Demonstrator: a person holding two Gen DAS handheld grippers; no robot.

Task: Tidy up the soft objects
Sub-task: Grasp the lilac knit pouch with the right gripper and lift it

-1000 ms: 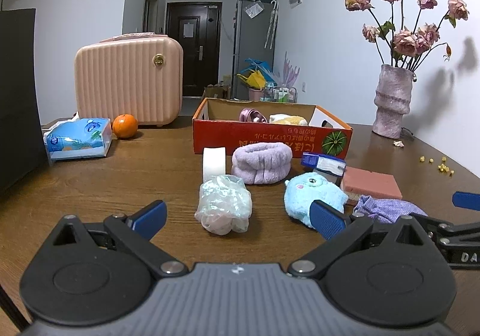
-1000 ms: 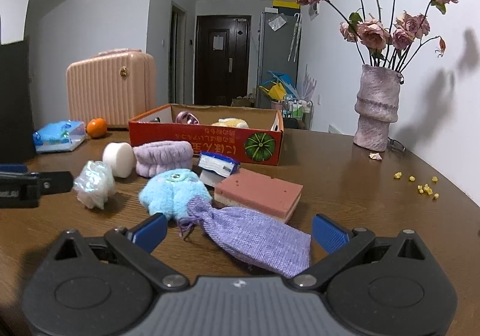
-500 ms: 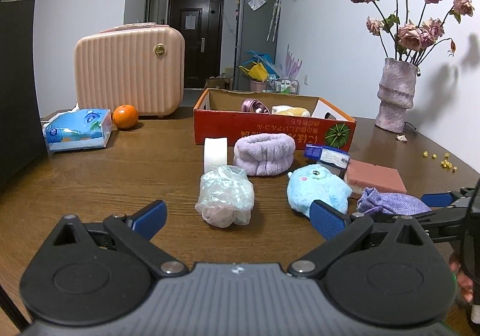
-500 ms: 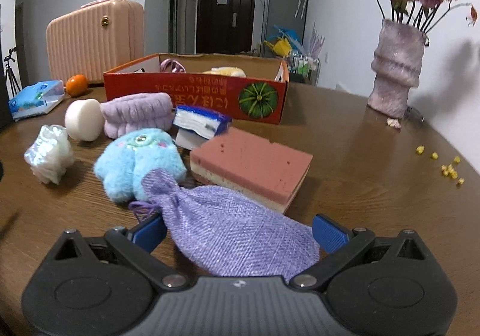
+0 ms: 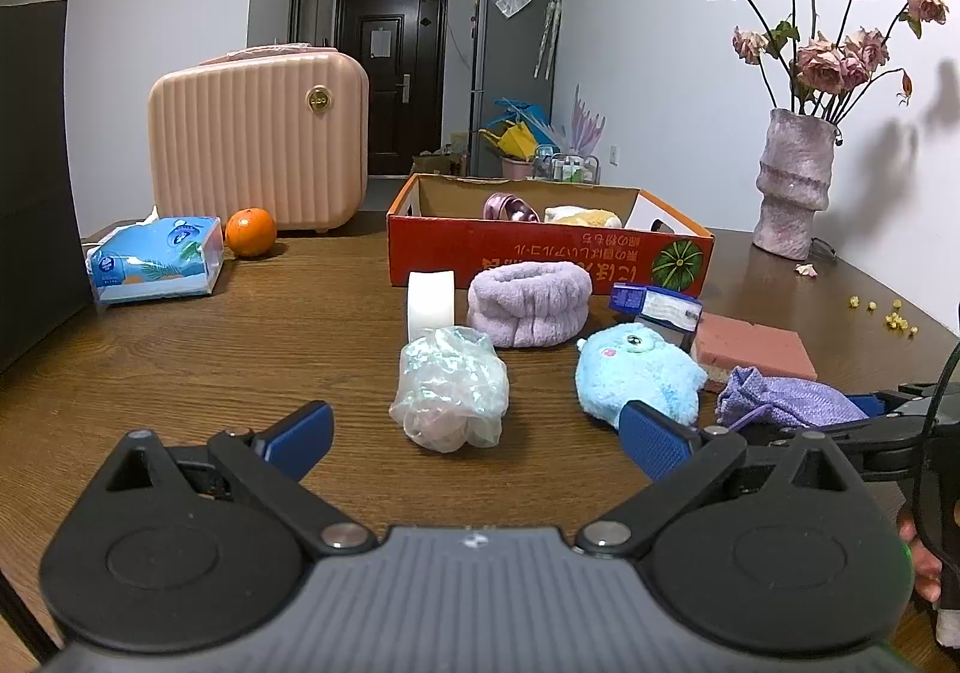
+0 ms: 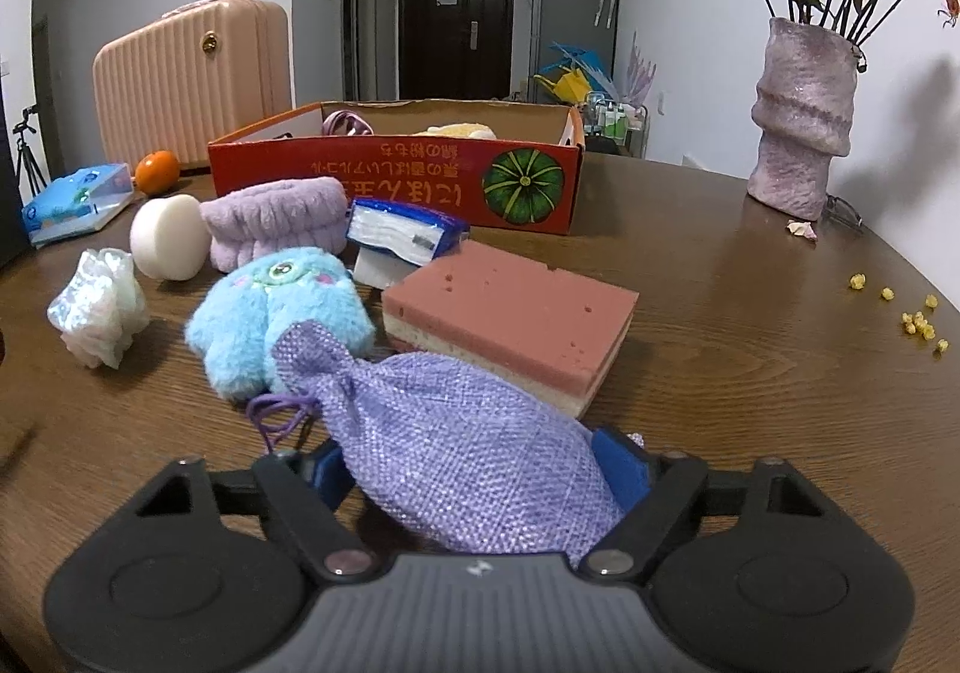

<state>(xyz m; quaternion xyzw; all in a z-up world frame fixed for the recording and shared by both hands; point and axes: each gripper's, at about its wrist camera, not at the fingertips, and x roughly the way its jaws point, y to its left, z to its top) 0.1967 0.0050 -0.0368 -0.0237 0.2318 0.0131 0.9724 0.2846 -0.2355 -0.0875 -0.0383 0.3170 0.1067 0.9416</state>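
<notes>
**Right tongs closing around the lilac pouch**

The right tongs [image 6: 474, 469] point forward and down toward the bench [image 6: 720, 313], their blue pads [image 6: 621, 466] on either flank of a lilac drawstring pouch [image 6: 456, 433]. The jaws are closing with the pouch between them; the pads already press into its coarse woven cloth. The pouch lies on the bench, its gathered neck and purple cord toward the blue plush toy [image 6: 282, 307], which it touches.

The left tongs [image 5: 474, 433] hover low over the bench, angled slightly down, jaws wide apart with nothing between them. Ahead of them sits a crumpled clear plastic bag [image 5: 450, 388]. At the right edge of that view the right tongs appear side-on, with a bit of the person's hand [image 5: 918, 559] behind.

Just beyond the pouch lies a flat two-layer sponge [image 6: 510, 319], pink over cream, pitted with small holes. Behind the fluffy toy are a fuzzy lilac headband [image 6: 276, 220], a white roll [image 6: 168, 238] standing on edge, and a small blue-wrapped tissue pack [image 6: 402, 232] propped on a white block. Farther back stands an open red cardboard box [image 6: 396, 175] printed with a green pumpkin; it holds a shiny mauve thing and something yellow and soft.

Around these: a ribbed pink case [image 5: 258, 138], an orange [image 5: 250, 232], a blue tissue packet [image 5: 156, 268], a rough mauve vase [image 6: 801, 120] of dried roses, and scattered yellow crumbs [image 6: 918, 322].
</notes>
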